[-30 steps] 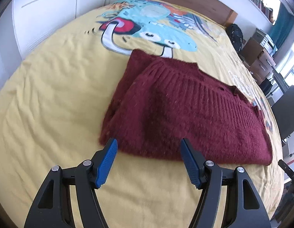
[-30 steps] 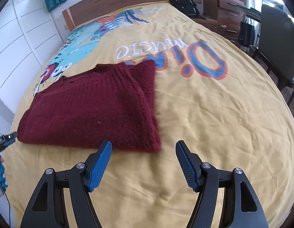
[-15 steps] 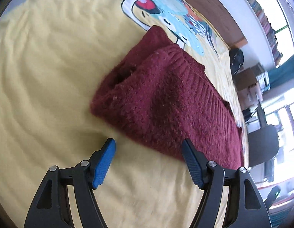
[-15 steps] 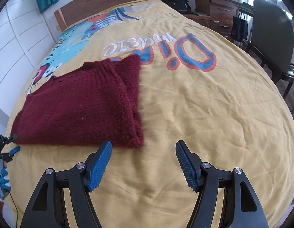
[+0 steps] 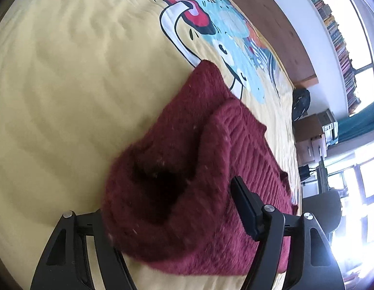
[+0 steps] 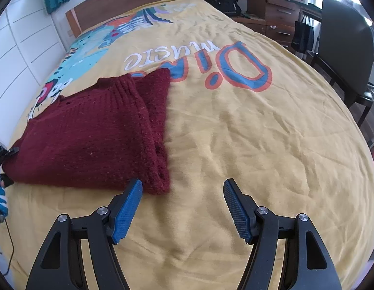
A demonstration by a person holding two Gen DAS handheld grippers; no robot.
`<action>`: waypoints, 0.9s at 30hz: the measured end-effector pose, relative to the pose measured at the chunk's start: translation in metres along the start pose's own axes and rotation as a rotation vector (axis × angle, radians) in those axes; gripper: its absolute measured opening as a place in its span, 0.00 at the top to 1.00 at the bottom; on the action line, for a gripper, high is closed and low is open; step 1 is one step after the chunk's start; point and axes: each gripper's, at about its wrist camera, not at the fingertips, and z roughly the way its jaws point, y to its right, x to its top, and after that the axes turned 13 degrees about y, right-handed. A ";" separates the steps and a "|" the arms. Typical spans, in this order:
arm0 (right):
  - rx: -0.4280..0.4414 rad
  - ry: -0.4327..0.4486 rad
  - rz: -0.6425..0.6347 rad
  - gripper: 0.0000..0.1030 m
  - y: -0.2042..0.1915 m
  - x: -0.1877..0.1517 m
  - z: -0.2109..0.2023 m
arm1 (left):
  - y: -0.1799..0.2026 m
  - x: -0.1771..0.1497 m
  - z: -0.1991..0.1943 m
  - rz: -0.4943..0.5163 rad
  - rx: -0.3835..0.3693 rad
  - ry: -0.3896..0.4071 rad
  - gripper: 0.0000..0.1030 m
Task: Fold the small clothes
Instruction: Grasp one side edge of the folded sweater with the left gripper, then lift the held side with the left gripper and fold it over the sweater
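Sweater point(image 6: 90, 140): maroon knit, folded flat | left jaws wide around its corner | right jaws wide, empty

Maroon ribbed knit sweater point(image 6: 90, 135) on yellow cartoon-printed bedspread point(image 6: 247, 133).

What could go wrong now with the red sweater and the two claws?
1. The left claw has the thick folded corner of the red sweater between its wide-open fingers; closing there might catch only some layers, so the fold could slip apart.
2. The right claw hangs open over the yellow blanket, beside the sweater's near corner. If only the left side lifts, the sweater may drag and bunch up.
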 end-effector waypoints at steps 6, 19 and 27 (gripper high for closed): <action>0.008 0.015 0.019 0.31 0.009 0.000 -0.007 | 0.005 0.004 0.006 0.012 0.018 -0.031 0.82; 0.026 0.056 0.098 0.31 0.049 -0.001 -0.032 | 0.080 0.002 -0.006 0.134 0.100 -0.022 0.85; 0.023 0.090 0.158 0.31 0.095 0.002 -0.052 | 0.154 -0.012 0.000 0.213 0.115 -0.029 0.86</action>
